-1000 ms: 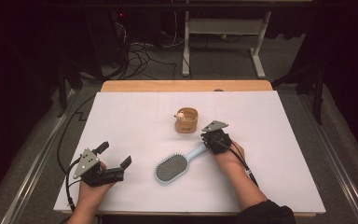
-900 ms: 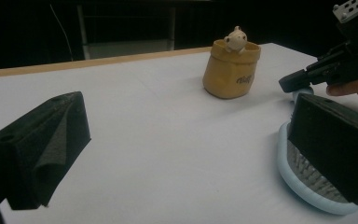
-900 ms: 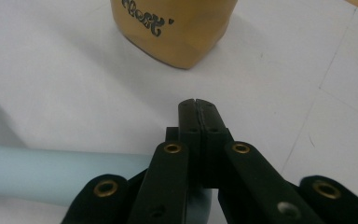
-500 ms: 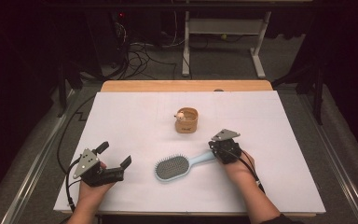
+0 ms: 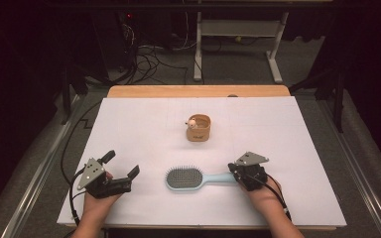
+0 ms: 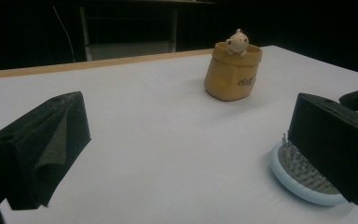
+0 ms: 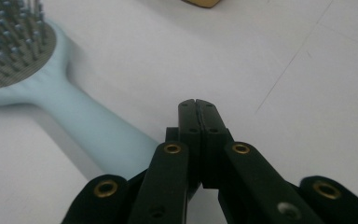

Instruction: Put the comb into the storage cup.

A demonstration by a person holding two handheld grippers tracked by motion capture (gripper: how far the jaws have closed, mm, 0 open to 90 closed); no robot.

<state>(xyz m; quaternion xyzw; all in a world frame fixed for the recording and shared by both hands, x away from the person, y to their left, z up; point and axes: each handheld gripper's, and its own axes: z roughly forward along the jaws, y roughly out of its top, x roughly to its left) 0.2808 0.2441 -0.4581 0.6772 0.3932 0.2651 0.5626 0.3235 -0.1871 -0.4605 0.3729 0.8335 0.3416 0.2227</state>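
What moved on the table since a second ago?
The right tool, jaws shut, slid toward the person and swung the brush round by its handle, so it now lies level across the table. The left tool and the little pot stayed put.

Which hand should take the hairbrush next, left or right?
Probably right. The right gripper, fingers shut, sits at the hairbrush handle's end; the left gripper, fingers open, rests farther from the brush head.
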